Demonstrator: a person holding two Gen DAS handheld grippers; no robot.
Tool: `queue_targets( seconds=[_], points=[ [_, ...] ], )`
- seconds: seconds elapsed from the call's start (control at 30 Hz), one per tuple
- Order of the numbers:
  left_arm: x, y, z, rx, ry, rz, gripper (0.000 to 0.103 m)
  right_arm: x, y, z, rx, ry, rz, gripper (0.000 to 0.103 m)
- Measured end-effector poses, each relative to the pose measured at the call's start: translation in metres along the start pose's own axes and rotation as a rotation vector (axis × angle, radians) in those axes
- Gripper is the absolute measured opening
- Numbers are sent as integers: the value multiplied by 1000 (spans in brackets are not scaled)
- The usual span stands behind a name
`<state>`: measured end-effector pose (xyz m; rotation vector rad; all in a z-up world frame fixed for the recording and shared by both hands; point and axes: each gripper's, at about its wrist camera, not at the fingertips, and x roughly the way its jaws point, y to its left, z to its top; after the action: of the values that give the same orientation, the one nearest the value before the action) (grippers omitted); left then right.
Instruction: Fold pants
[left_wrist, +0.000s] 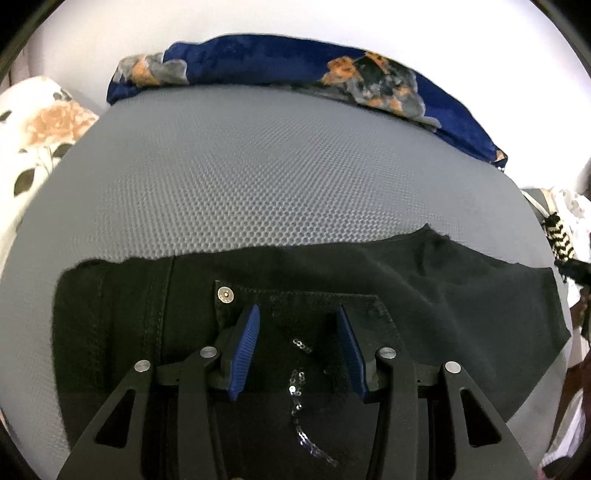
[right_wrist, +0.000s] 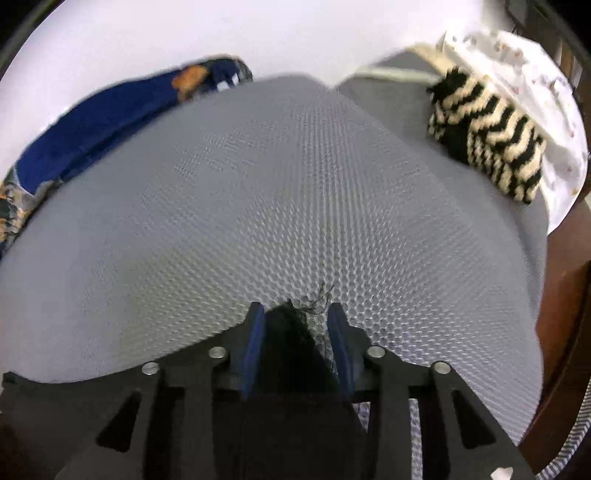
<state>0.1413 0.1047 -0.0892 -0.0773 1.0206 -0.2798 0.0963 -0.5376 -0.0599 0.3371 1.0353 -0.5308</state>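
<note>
Between my left jaws, spread wide, lies the pocket of the black pants, flat on the grey mat. My right jaws stand parted around a frayed hem corner; whether they pinch it I cannot tell.
</note>
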Motion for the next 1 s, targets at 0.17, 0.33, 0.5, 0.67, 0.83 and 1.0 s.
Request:
queue_targets(
  seconds=[0.17, 0.33, 0.5, 0.67, 0.83, 1.0],
  points=[
    [-20, 9, 0, 32, -35, 14, 51, -41, 65, -3, -118, -2, 215, 34],
    [-30, 38, -3, -16, -53, 19, 51, -46, 184, -30, -341, 120, 507, 34],
    [-32, 46, -7, -20, -49, -21, 51, -44, 313, -69, -596, 239, 696, 34],
    [-41, 46, -9, 5, -51, -28, 51, -34, 399, -100, -773, 337, 760, 34],
    [-41, 67, -18, -27, -30, -31, 51, -13, 434, -119, -832, 425, 766, 34],
    [-29, 80, -21, -49, -19, -42, 51, -6, 437, -118, -822, 437, 789, 12]
  ],
)
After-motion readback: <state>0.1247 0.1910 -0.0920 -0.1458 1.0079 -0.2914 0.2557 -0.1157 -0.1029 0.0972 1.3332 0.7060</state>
